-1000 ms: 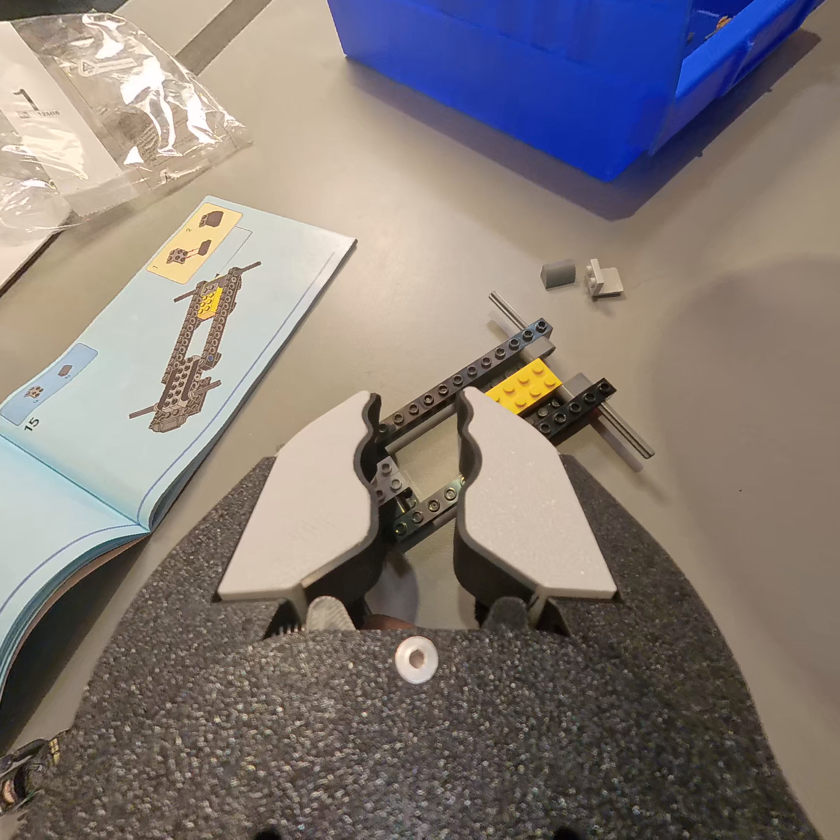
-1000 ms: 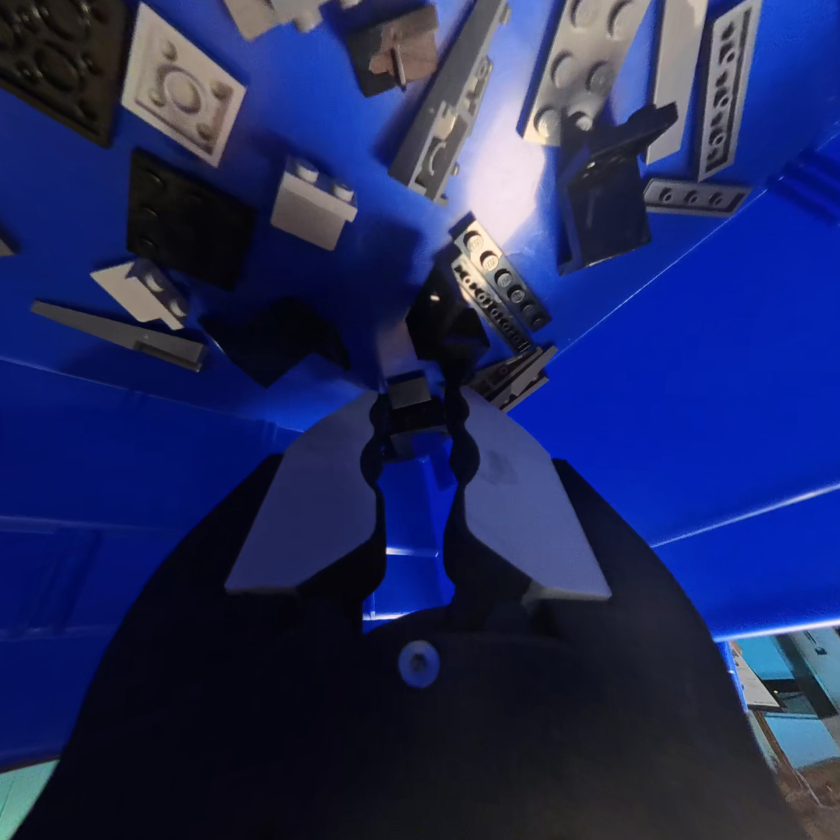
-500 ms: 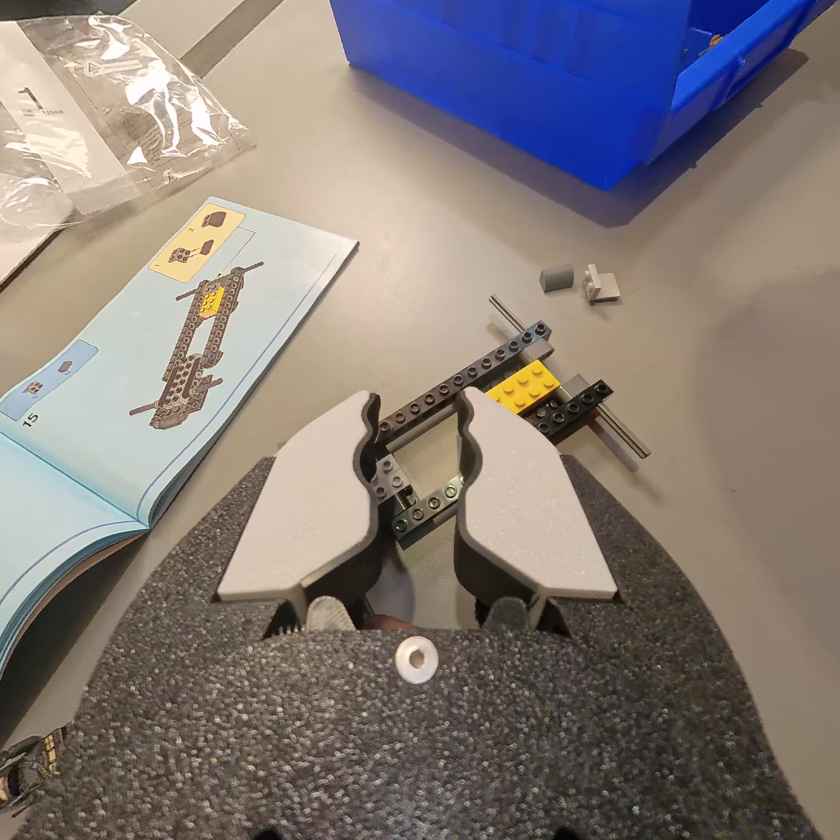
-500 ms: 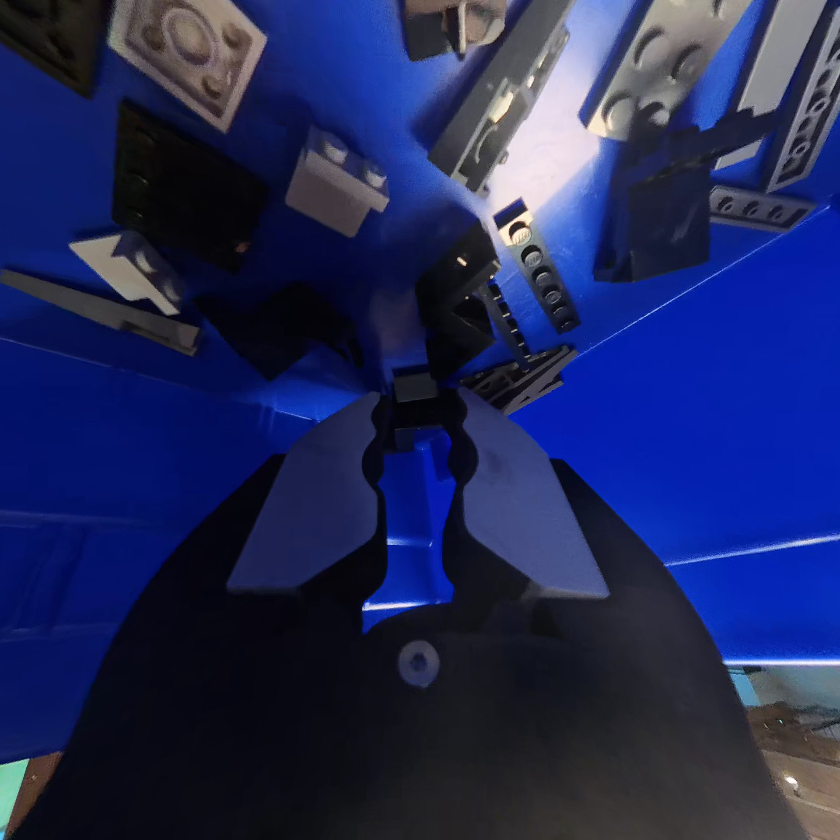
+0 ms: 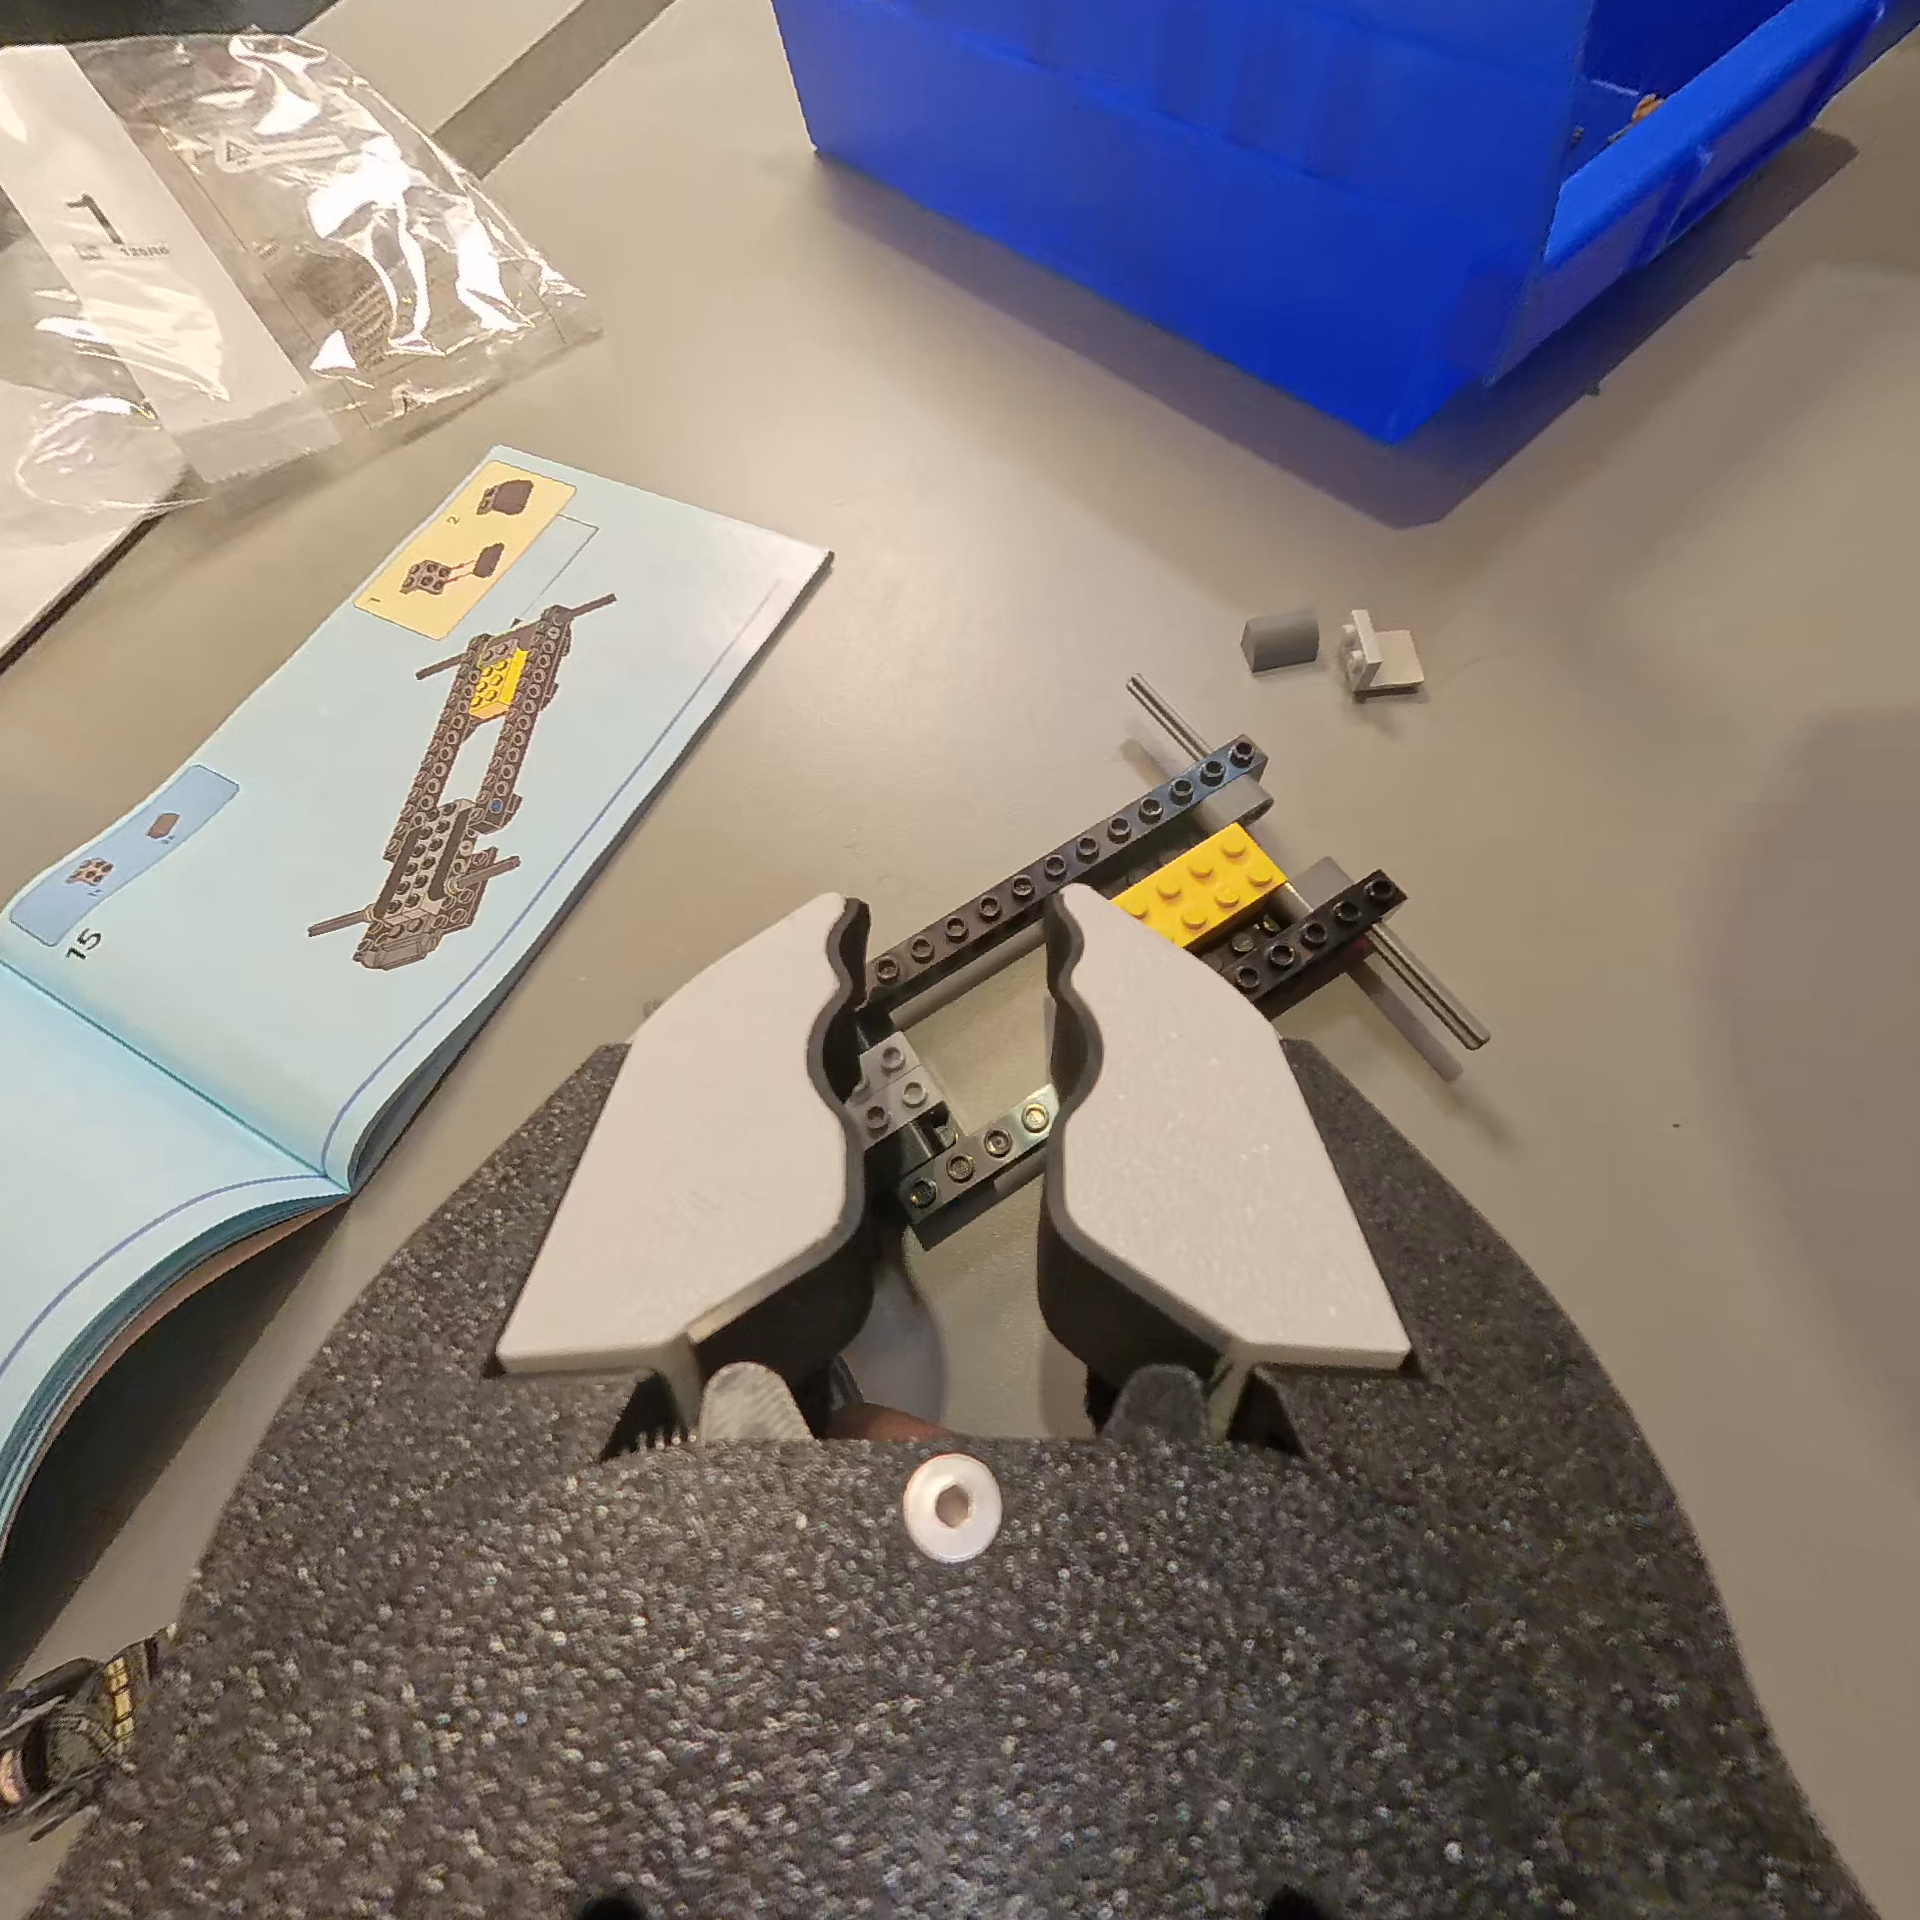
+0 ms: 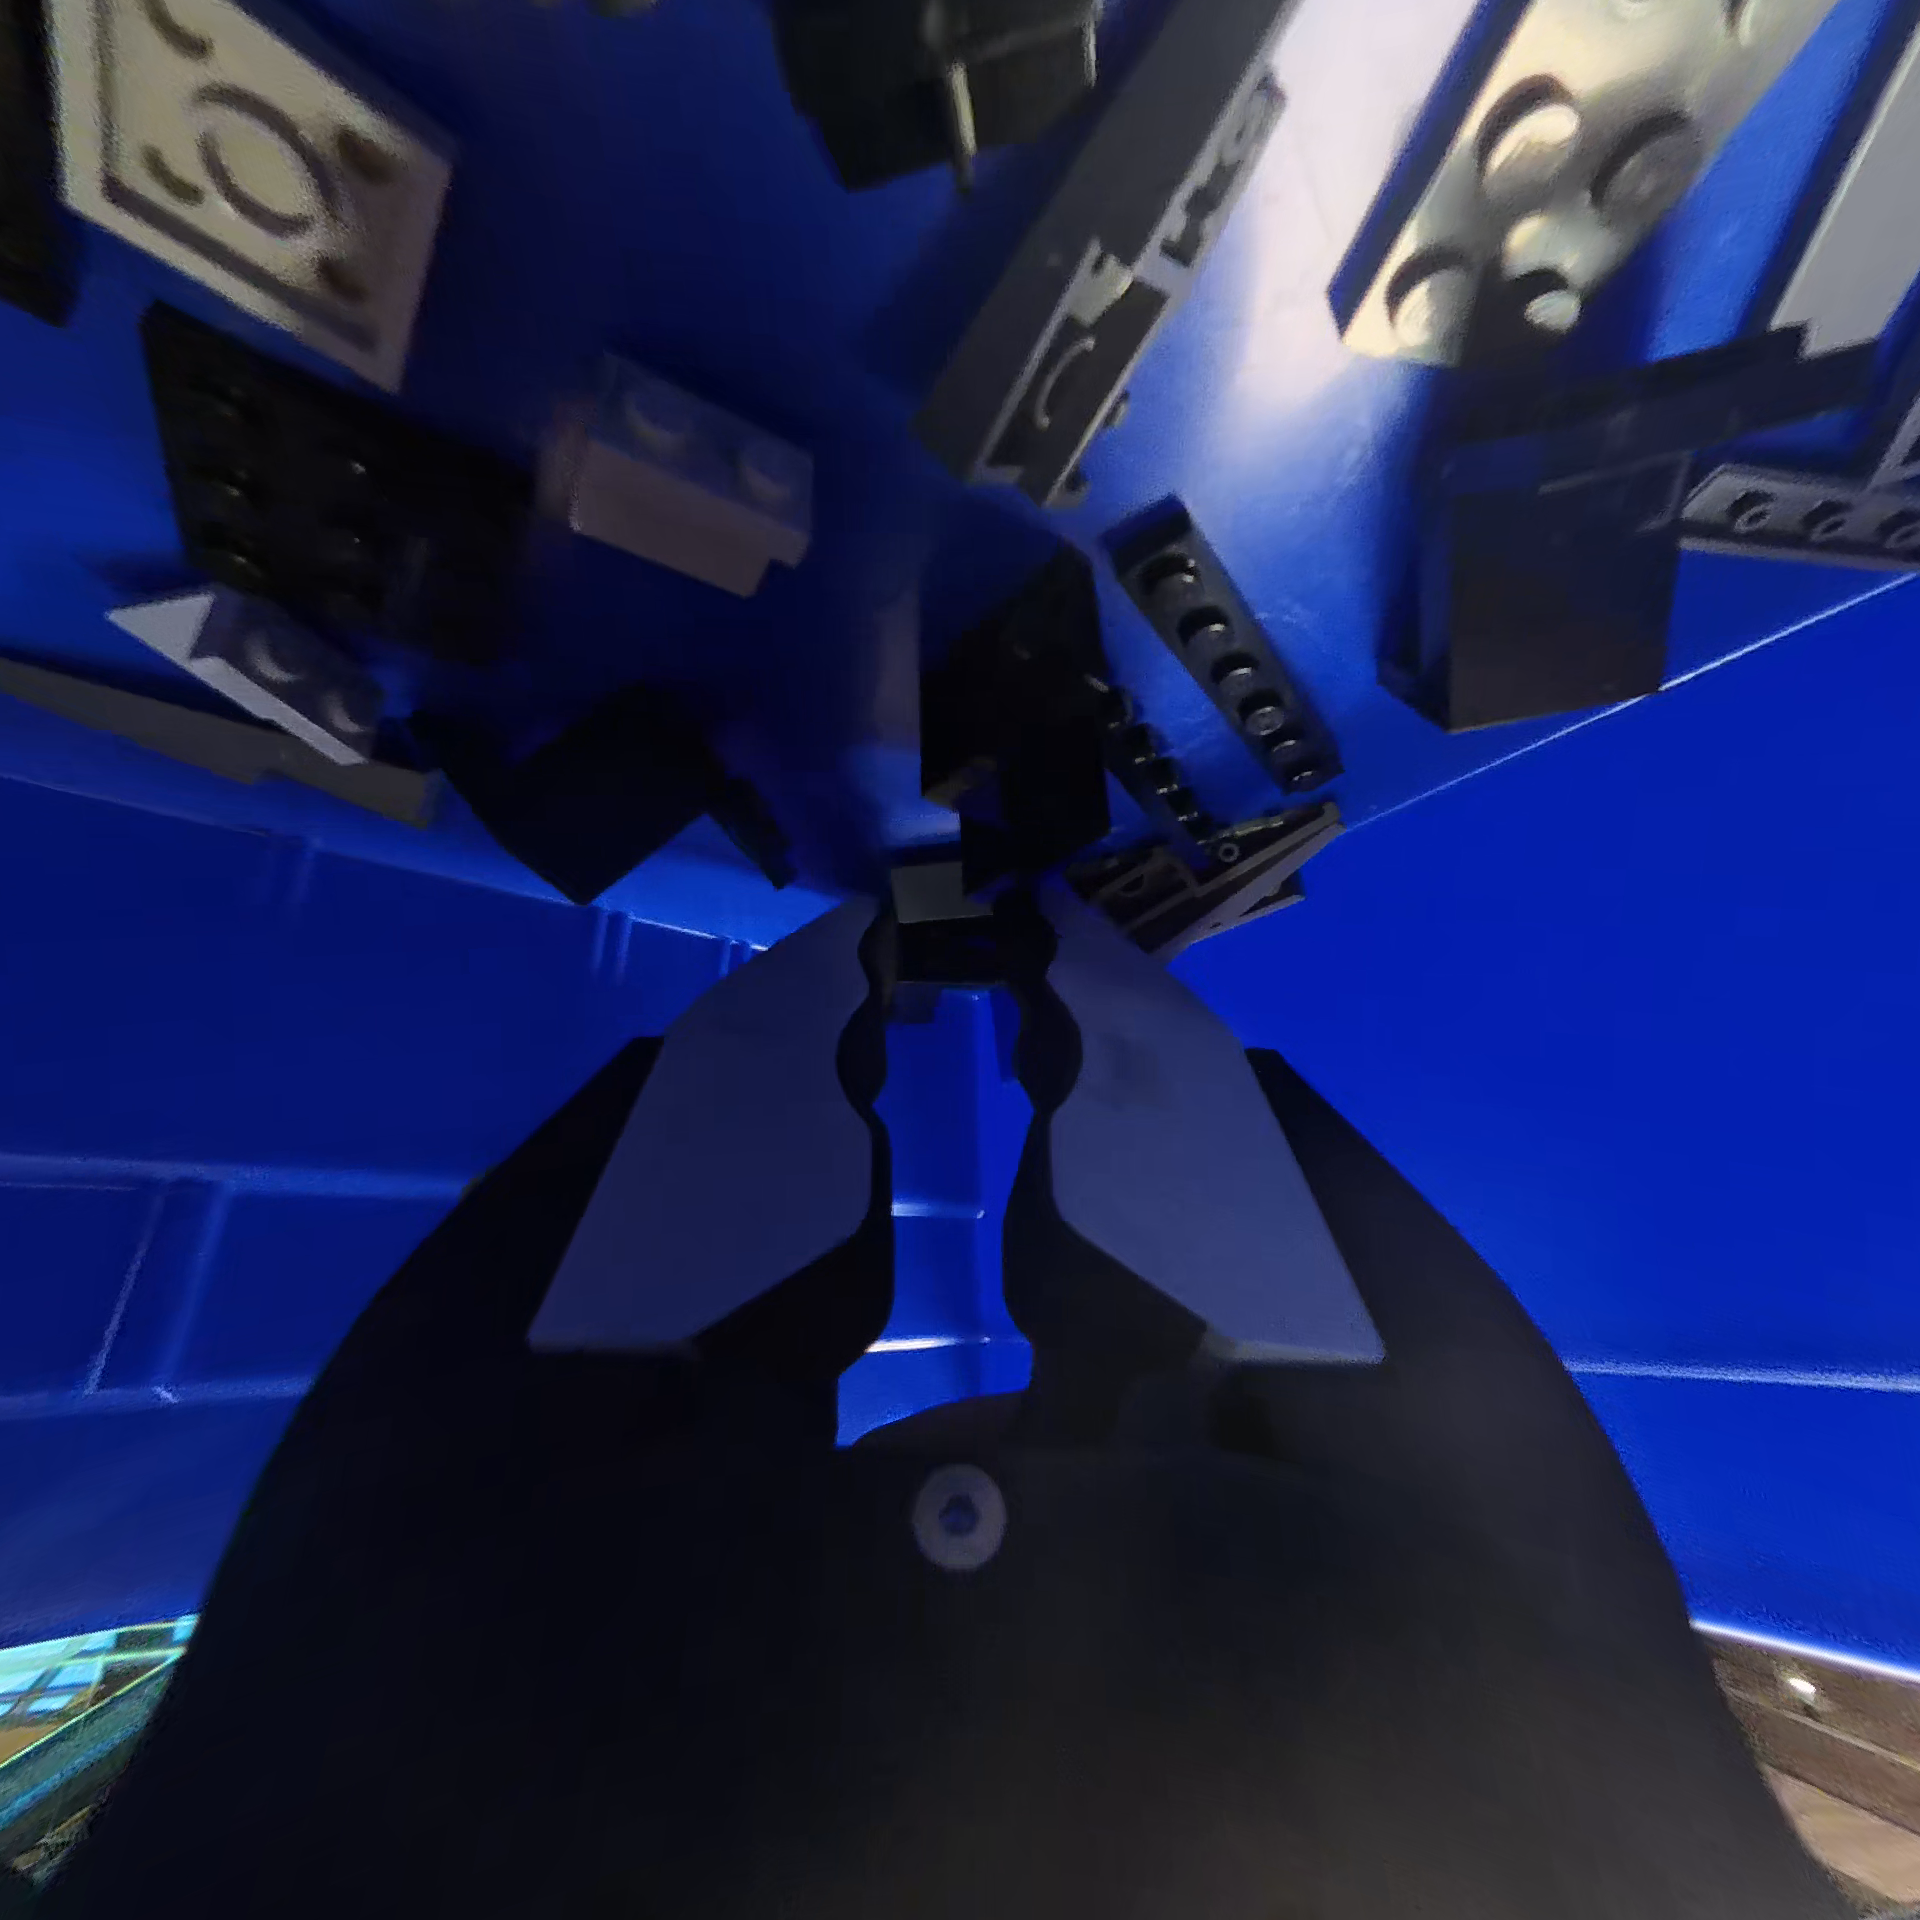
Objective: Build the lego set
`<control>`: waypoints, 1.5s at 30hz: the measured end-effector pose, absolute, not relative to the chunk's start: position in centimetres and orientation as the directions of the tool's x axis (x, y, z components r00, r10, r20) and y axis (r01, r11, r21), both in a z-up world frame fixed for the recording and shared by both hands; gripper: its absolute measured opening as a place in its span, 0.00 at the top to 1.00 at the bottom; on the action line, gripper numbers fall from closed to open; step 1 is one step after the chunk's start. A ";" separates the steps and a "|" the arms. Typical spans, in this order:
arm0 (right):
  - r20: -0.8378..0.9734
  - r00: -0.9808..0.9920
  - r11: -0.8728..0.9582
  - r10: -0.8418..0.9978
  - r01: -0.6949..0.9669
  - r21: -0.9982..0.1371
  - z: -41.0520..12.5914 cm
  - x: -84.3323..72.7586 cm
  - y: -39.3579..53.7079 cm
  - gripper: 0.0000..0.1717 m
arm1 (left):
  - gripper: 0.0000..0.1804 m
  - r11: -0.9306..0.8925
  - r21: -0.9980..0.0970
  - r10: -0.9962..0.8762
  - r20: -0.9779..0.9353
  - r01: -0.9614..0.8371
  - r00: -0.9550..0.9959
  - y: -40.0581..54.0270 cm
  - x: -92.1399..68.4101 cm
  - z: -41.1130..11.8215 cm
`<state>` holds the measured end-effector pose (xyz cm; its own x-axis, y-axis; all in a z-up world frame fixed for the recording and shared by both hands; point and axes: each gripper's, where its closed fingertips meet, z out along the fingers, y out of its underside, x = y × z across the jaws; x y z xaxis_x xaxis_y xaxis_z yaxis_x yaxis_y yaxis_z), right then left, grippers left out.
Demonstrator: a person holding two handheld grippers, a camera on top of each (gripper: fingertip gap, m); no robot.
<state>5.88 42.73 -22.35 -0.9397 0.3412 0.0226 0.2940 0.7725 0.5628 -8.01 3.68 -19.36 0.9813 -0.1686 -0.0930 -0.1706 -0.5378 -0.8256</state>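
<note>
Left tool (image 5: 956, 966) straddles the near end of a half-built brick frame (image 5: 1060, 883) lying on the grey surface (image 5: 1039, 468), its fingers (image 5: 727, 1101) set at a middling width; the left pad looks to sit against the frame's outer rail, while the right pad's contact is hidden, so a firm clamp cannot be confirmed. The hold looks meant to steady the frame. Black studded rails, a yellow brick (image 5: 1205, 894) and a thin grey axle (image 5: 1423, 987) make up the model. An open instruction booklet (image 5: 364, 831) lies toward the surface's left edge, two loose grey pieces (image 5: 1335, 649) just beyond the frame, empty clear bags (image 5: 260, 260) at the far left corner. Right tool (image 6: 951, 930), reaching deep into the blue bin (image 6: 1558, 1039), is narrowed on a small dark piece (image 6: 935, 914) with a pale top, both pads against its sides, amid scattered grey and black parts.
</note>
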 end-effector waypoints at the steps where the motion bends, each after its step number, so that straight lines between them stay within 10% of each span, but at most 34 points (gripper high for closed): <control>1: 0.018 -0.937 0.770 0.349 0.298 0.564 -22.3 6.0 42.7 0.88 | 0.82 -0.536 -0.827 -0.167 -0.091 -0.168 0.982 3.7 -8.0 -19.3; 14: 0.082 -0.903 0.773 0.421 0.404 0.489 -20.5 6.9 41.9 0.91 | 0.82 -0.508 -0.851 -0.149 -0.065 -0.133 0.987 3.0 -8.4 -18.6; 27: 0.149 -0.928 0.939 0.343 0.343 -0.024 -7.6 4.0 20.2 0.90 | 0.82 -0.406 -0.902 -0.172 -0.081 -0.146 0.982 1.5 -7.6 -15.8; 45: 0.065 -0.918 0.920 0.391 0.389 -0.044 -22.4 3.6 4.6 0.86 | 0.82 -0.408 -0.897 -0.116 -0.132 -0.168 0.984 1.1 -8.8 -16.6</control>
